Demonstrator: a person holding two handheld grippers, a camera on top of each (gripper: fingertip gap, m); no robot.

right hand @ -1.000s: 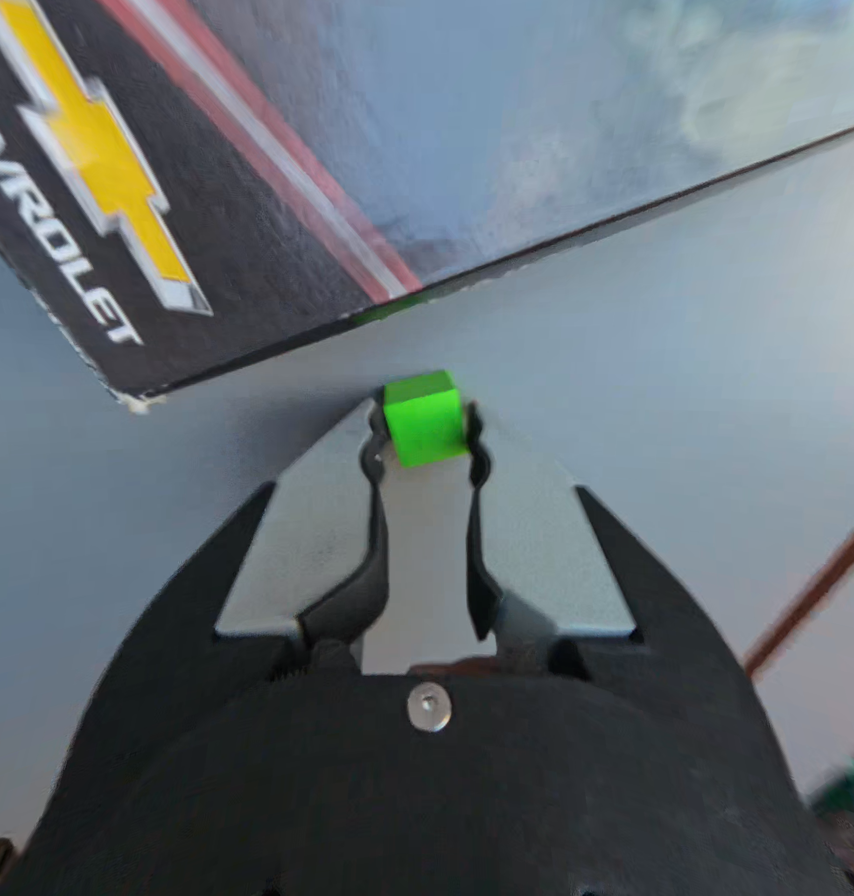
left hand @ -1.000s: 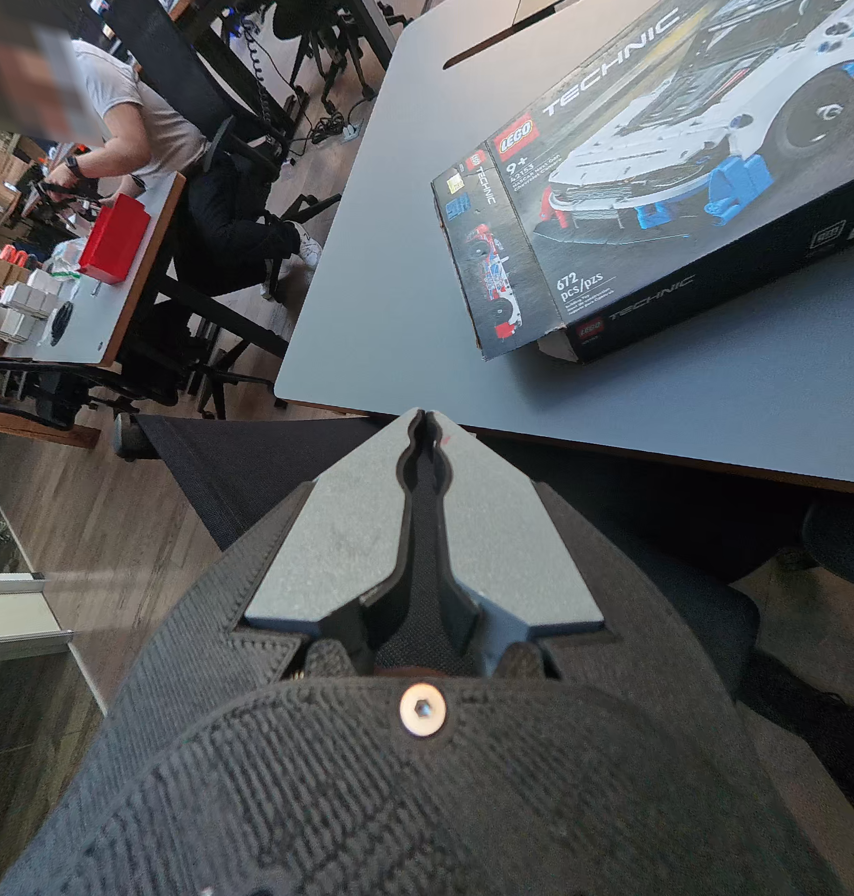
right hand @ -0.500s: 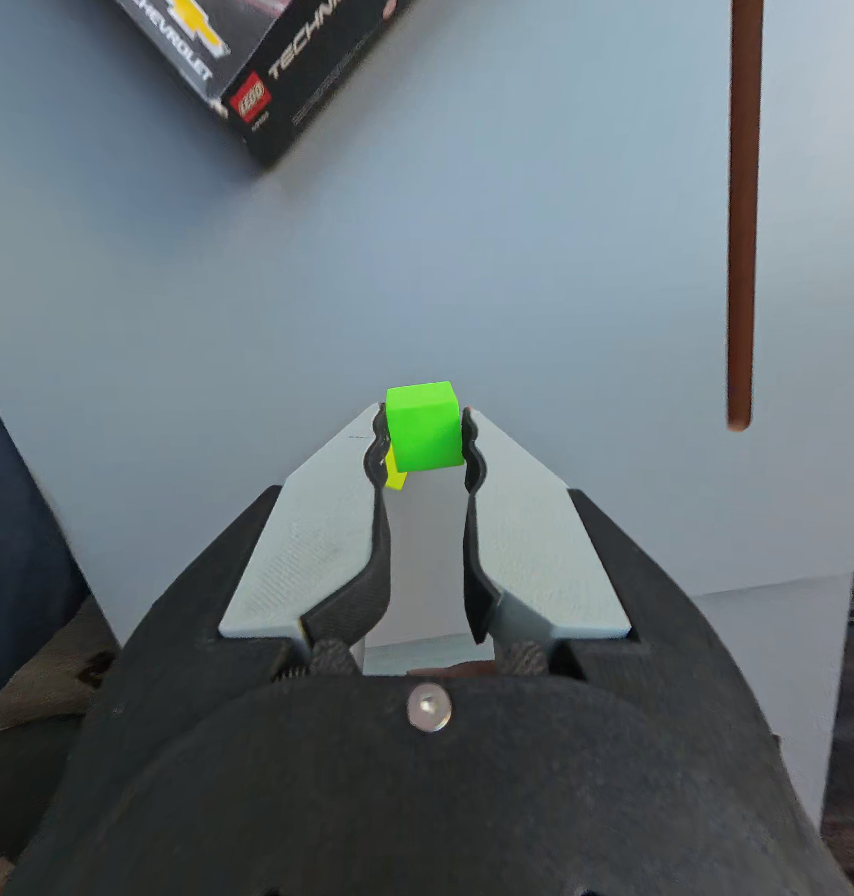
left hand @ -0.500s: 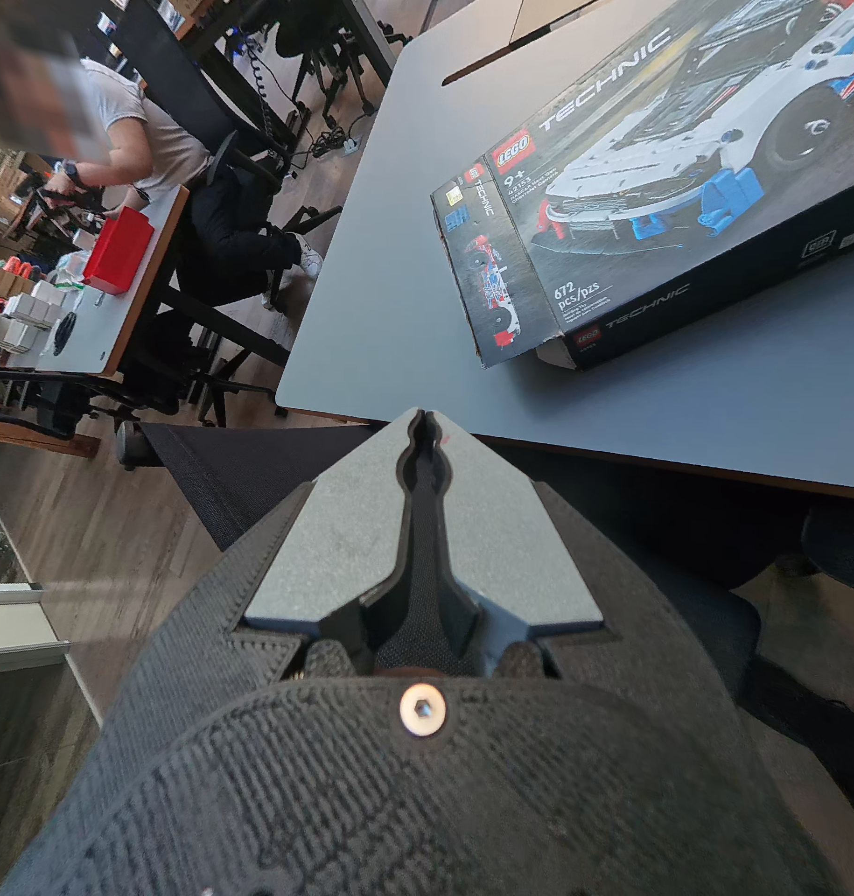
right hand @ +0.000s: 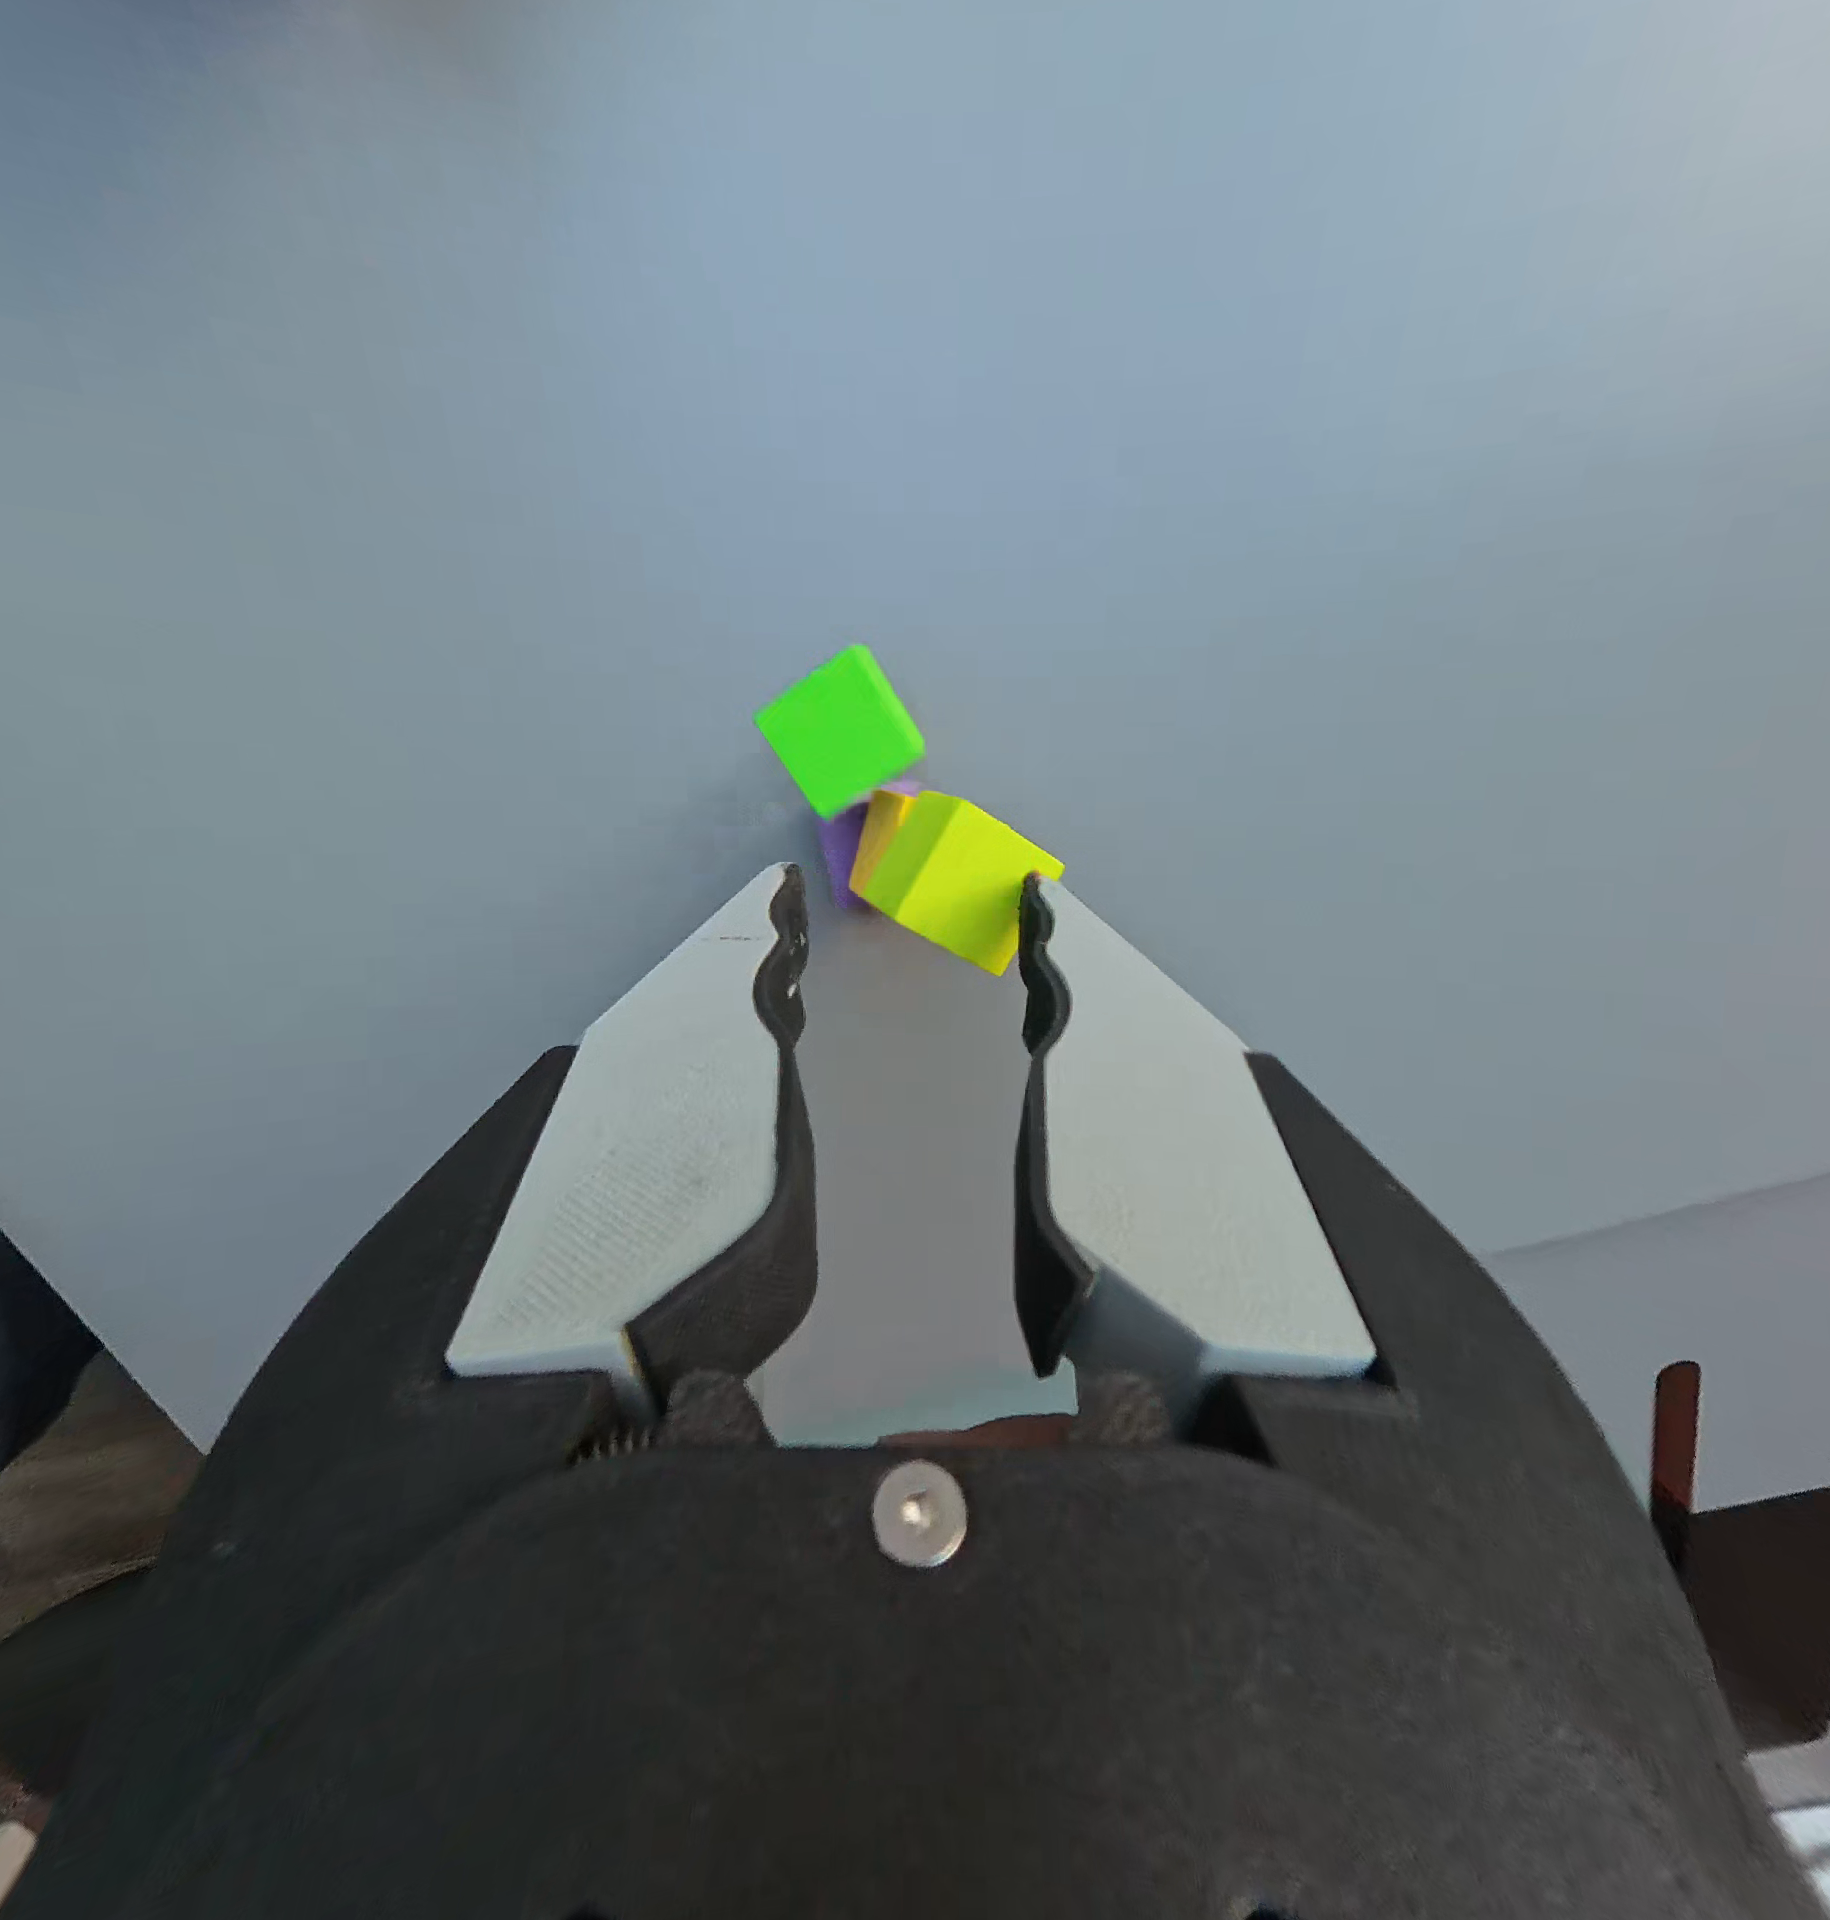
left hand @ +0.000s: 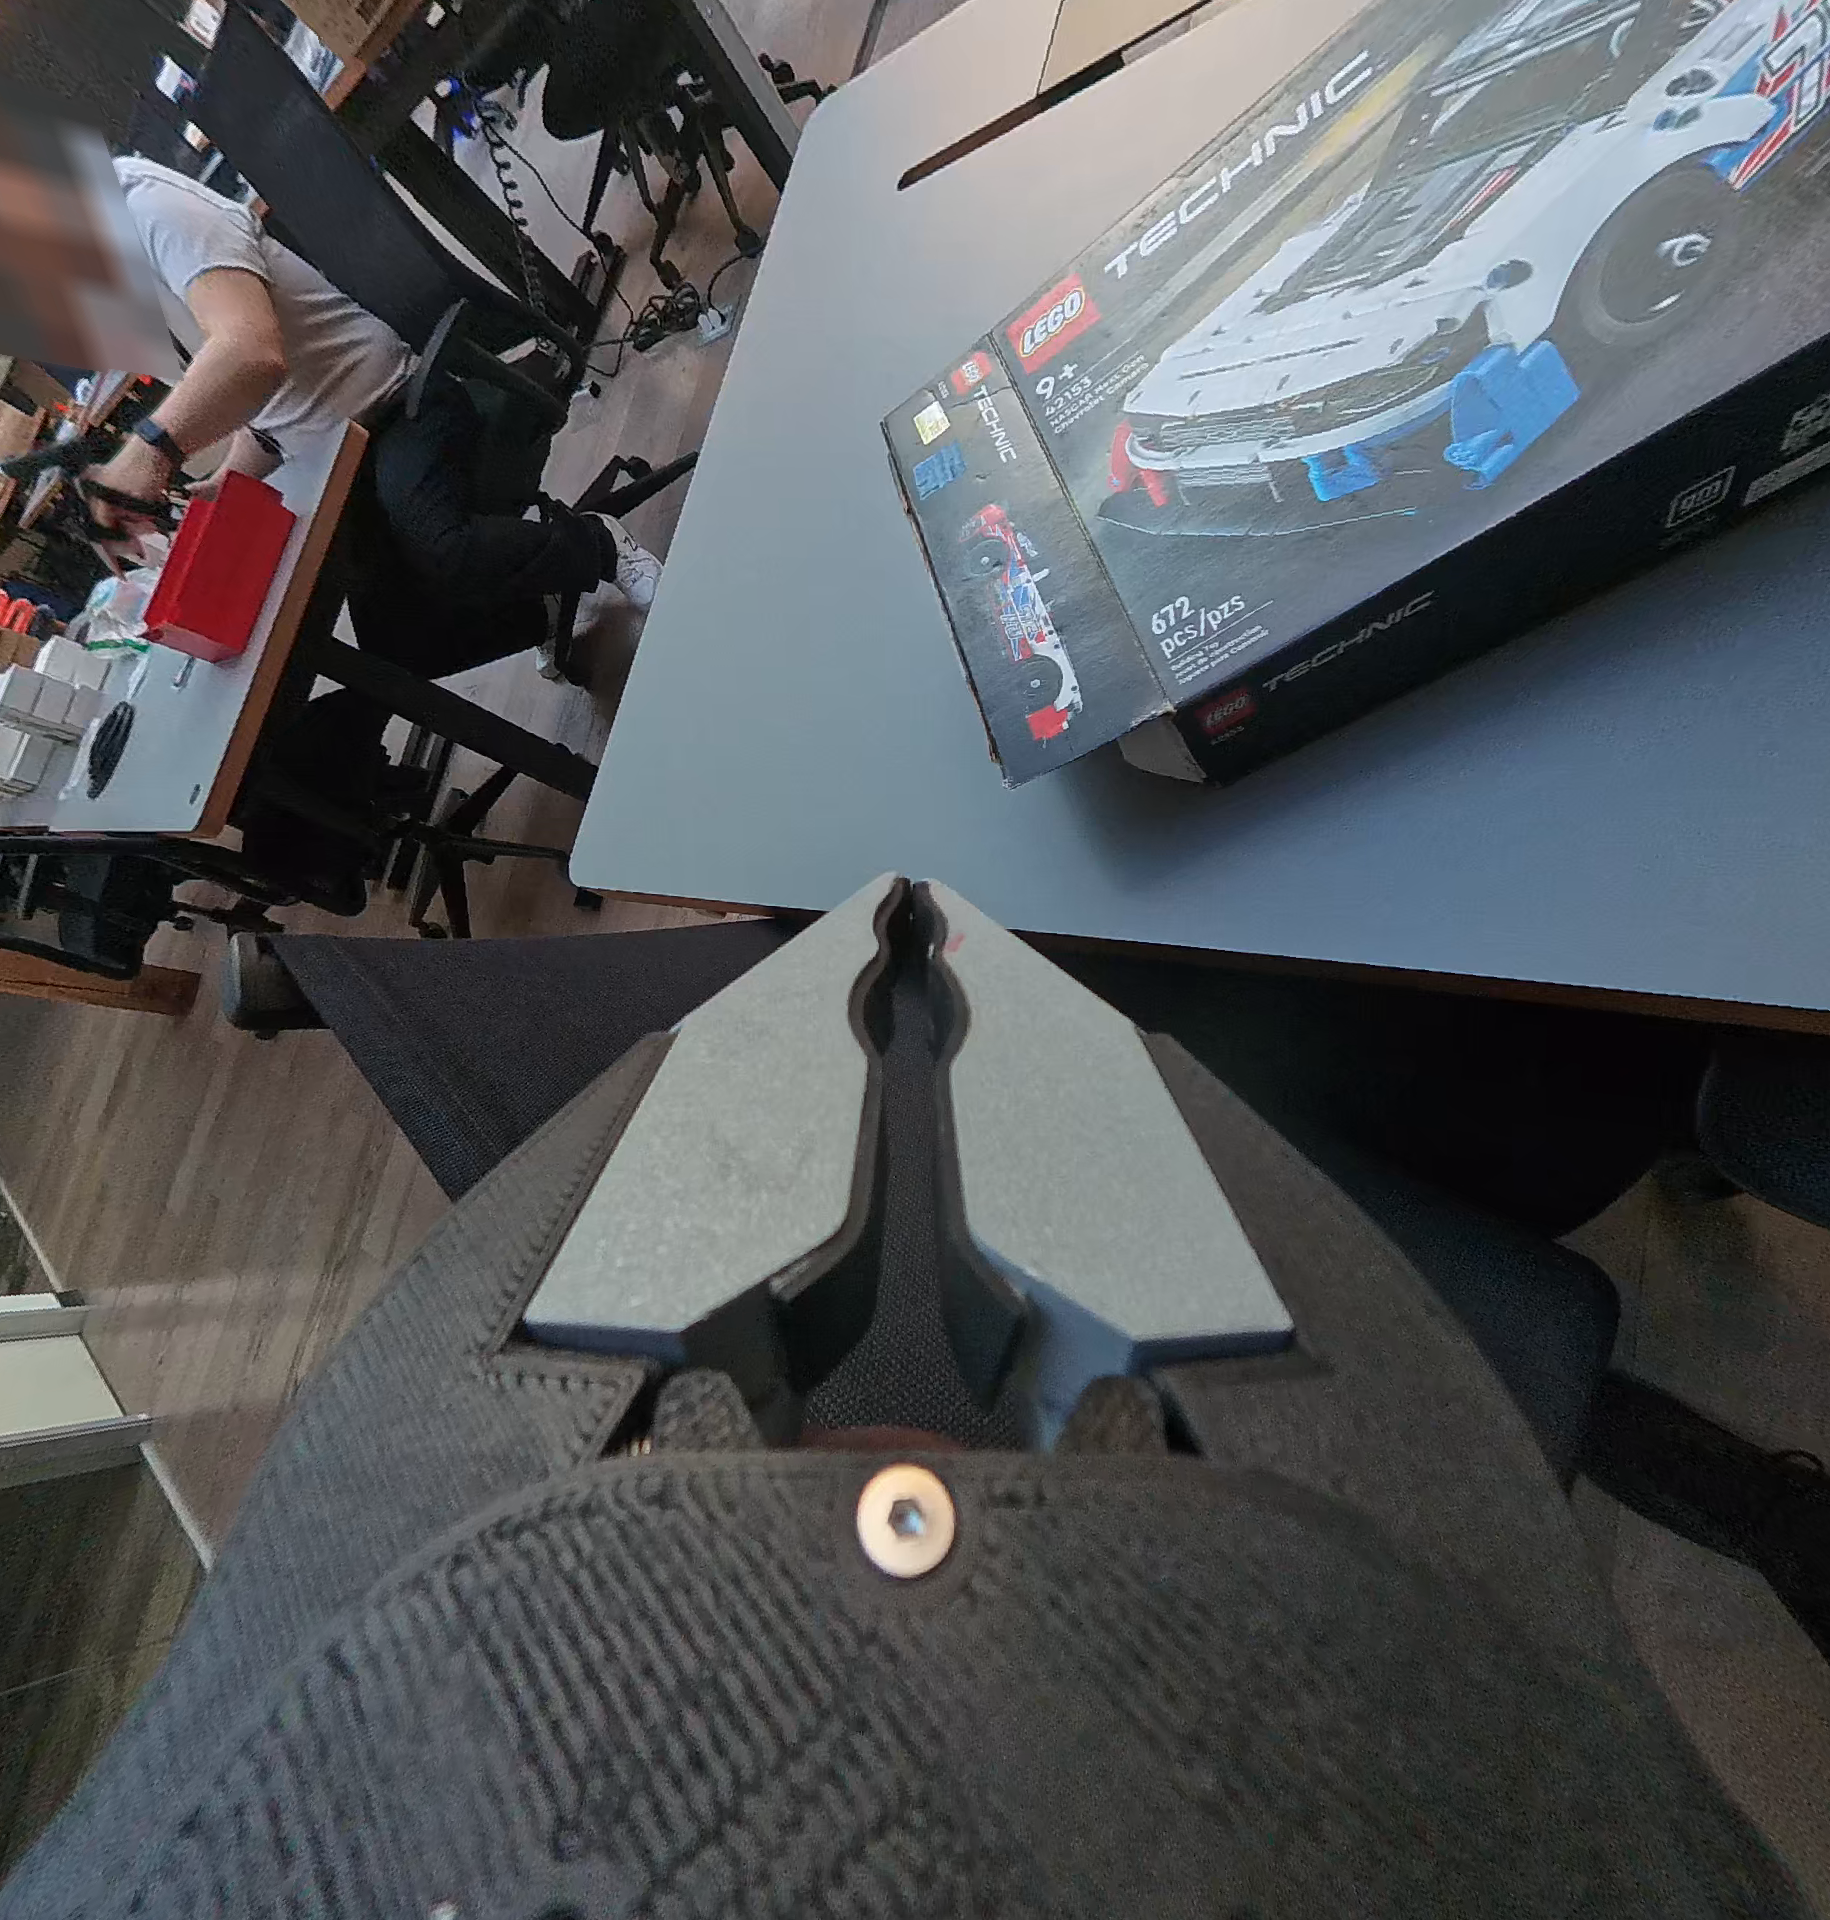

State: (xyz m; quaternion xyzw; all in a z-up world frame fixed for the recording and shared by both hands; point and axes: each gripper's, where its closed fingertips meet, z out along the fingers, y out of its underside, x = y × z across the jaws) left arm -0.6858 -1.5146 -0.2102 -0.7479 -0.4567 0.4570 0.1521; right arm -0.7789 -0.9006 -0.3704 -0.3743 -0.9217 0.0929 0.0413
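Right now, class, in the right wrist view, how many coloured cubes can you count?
4. A green cube farthest out, tilted; a yellow-green cube against the right finger; an orange cube and a purple cube mostly hidden between them. Others may be hidden.

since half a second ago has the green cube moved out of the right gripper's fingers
Yes. The green cube now lies tilted beyond the open right gripper, past its fingertips, against the purple and yellow cubes on the grey table.

purple block [right hand: 840,847] mostly hidden, toy box [left hand: 1410,416] cut off
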